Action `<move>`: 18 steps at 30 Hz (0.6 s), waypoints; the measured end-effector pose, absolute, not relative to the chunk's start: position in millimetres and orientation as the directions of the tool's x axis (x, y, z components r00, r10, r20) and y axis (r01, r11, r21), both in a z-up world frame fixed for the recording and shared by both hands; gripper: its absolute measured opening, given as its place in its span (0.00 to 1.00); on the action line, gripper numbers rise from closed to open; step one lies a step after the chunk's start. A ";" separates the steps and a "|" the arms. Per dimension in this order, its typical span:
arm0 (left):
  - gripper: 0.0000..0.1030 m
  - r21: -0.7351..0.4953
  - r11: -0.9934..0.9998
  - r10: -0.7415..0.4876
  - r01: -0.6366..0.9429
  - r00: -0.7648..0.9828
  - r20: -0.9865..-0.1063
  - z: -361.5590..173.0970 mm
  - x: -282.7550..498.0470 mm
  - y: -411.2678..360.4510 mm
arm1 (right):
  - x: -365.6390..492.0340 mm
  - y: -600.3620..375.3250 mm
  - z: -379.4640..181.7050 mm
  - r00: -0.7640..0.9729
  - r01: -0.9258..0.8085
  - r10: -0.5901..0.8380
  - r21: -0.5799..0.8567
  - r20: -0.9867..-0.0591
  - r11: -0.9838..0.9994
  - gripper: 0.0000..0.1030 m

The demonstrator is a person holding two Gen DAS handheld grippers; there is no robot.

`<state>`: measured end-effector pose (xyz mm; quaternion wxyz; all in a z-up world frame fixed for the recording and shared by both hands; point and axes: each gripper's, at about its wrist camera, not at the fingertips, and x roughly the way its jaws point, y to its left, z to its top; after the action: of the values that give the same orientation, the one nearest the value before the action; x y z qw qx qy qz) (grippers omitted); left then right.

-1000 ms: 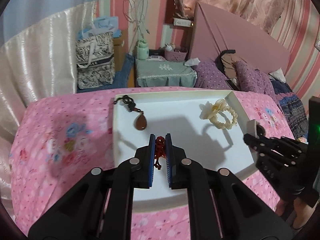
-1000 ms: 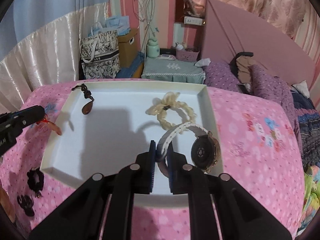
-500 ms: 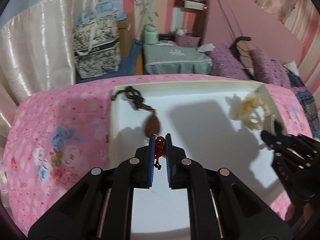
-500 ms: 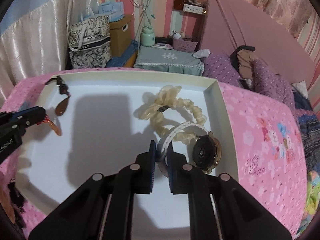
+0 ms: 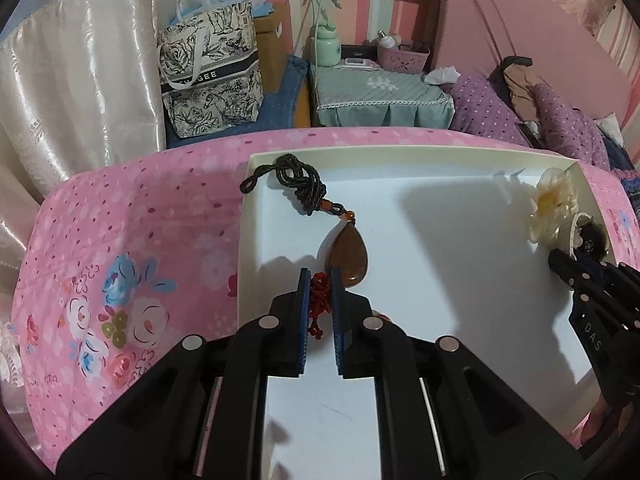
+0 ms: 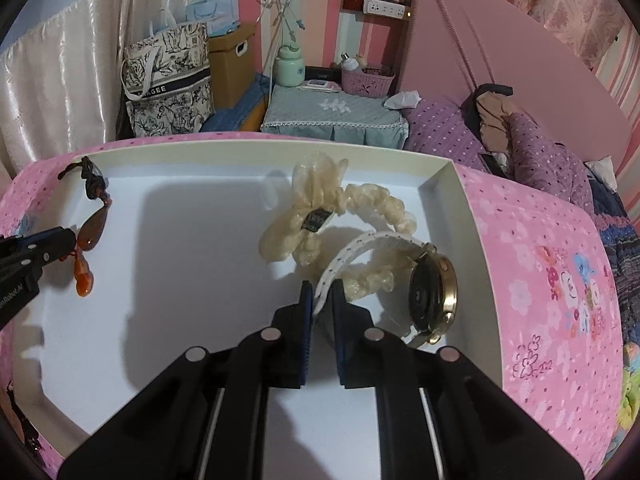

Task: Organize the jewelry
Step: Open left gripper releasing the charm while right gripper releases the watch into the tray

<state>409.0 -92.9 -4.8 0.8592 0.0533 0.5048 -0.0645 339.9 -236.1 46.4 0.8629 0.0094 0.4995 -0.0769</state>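
Left wrist: tote bag ("…GEE" legible)

The middle of the white tray is bare; the brown pendant and cream scrunchie crowd its sides.

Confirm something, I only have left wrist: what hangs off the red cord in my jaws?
Observer: An orange pendant dangles from the red cord below the left gripper.
Operator: What has the other gripper got?
Observer: The right gripper is shut on the white strap of a gold-cased watch.
Operator: And the cream flower thing beside it?
Observer: It is a scrunchie, a full ruffled loop lying in the tray, and the strap crosses over it.
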 end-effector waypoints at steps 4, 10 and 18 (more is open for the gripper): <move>0.09 0.035 0.986 -0.049 0.161 0.487 -0.872 -4.7 409.0 -93.3 | 340.9 -238.6 45.5 0.489 0.145 -0.104 -0.037 -0.866 0.989 0.12; 0.14 0.053 0.987 -0.027 0.152 0.480 -0.877 -7.2 406.0 -93.3 | 337.0 -242.2 45.8 0.489 0.151 -0.097 -0.025 -0.867 0.988 0.42; 0.66 0.010 0.989 -0.067 0.149 0.504 -0.861 26.4 383.0 -84.1 | 316.4 -256.8 81.9 0.543 0.168 -0.068 0.029 -0.837 0.985 0.64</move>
<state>383.0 -84.1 26.4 0.8660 0.0414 0.4944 -0.0621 316.4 -256.8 81.9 0.8766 0.0528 0.4735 -0.0675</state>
